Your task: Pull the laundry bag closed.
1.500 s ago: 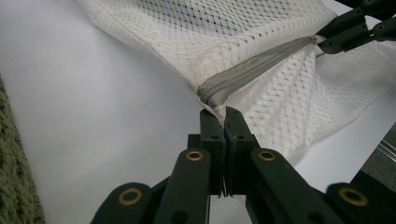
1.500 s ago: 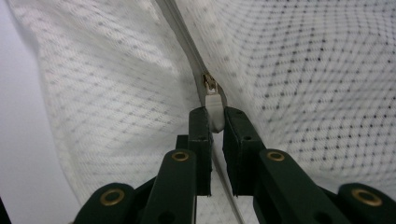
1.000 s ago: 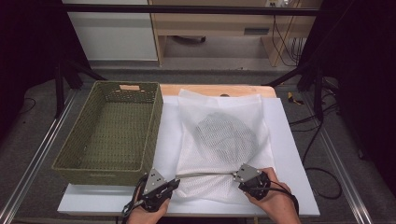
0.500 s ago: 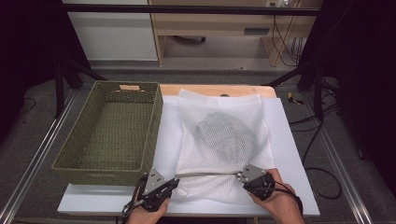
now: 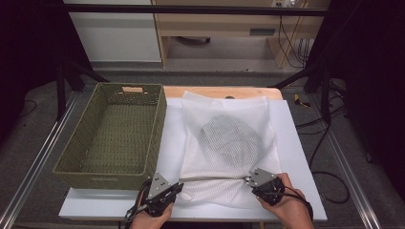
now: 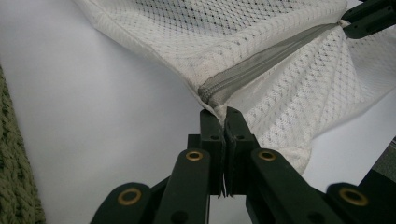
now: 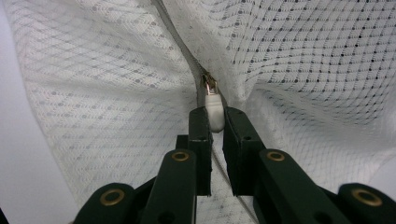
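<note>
The left gripper (image 6: 225, 114) has its two black jaws pressed together on the very end of the mesh laundry bag (image 6: 261, 42), pinching the fabric at the corner where the grey zipper (image 6: 261, 70) begins. In the high view the same left gripper (image 5: 177, 187) sits at the near edge of the table, held from below by the person's left hand (image 5: 150, 217), its jaws pointing toward the right. From that pinch the zipper runs as a taut line across the near part of the bag to the right gripper (image 5: 248, 180).

The right gripper (image 7: 215, 122) stands narrowly closed on the white zipper pull (image 7: 214, 109), which sits between its two pads with the small metal slider (image 7: 210, 84) just beyond it. The mesh bunches and puckers around this spot. The person's right hand (image 5: 282, 198) holds this gripper from the lower right, with a cable trailing off past the wrist.

Outward from both grippers, the bag lies flat on the white tabletop (image 5: 296, 143), stretching away from the person. A rounded grey bundle (image 5: 229, 138) shows through the mesh near the bag's middle; what it is cannot be told. Just beside the bag, on its left, stands a green woven basket (image 5: 71, 167), rectangular, its long side running parallel to the bag's edge. A strip of wooden board (image 5: 215, 91) shows at the far end of the table
</note>
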